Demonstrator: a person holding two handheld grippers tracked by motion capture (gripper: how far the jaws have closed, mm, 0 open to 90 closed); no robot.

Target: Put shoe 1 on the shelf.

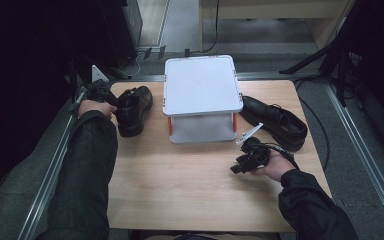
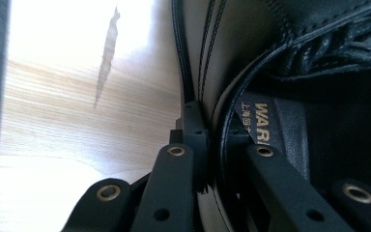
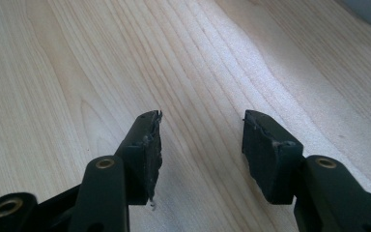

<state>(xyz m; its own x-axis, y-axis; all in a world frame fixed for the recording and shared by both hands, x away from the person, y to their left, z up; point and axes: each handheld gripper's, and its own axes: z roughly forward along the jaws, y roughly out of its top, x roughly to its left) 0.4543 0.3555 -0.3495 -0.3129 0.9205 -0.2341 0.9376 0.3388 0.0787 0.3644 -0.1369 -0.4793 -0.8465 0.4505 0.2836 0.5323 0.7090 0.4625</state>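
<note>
A black leather shoe (image 1: 132, 109) sits at the table's left, beside a white two-level rack (image 1: 202, 95). My left gripper (image 1: 111, 101) is shut on this shoe's rim; in the left gripper view the jaws pinch the collar wall (image 2: 217, 121), one jaw outside and one inside the shoe (image 2: 319, 96). A second black shoe (image 1: 275, 122) lies right of the rack. My right gripper (image 1: 241, 165) rests low over the bare wood in front of that shoe, open, with nothing between its fingertips (image 3: 200, 140).
The wooden table (image 1: 180, 190) has free room in front of the rack. Metal rails run along both table sides. Cables and a tripod leg (image 1: 310, 60) lie on the floor behind the table's far right.
</note>
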